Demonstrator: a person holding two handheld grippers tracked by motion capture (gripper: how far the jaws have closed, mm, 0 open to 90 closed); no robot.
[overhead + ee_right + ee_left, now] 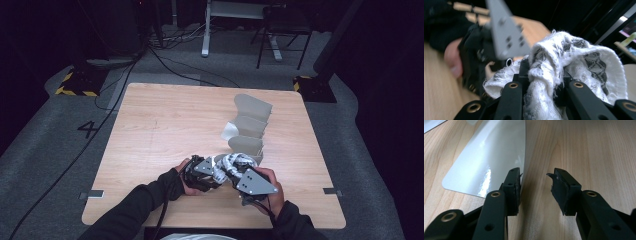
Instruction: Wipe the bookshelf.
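A white knitted sock point(236, 160) with a grey pattern hangs bunched between my two grippers near the table's front middle. My right gripper point(234, 173) is shut on the sock point(579, 57), and the fabric bulges over and between its jaws point(541, 75). My left gripper point(216, 169) sits just left of it, under its grey plate point(504, 32). In the left gripper view my left gripper point(535, 182) is open, with bare wood between the jaws. A glossy white flat board point(491, 155) with a rounded end lies by its left jaw.
Several grey foot-shaped boards point(250, 125) lie in a row toward the table's right back, the nearest one point(246, 145) just behind the sock. The wooden table point(160, 130) has bare room on its left half. Cables and chair legs are on the floor beyond.
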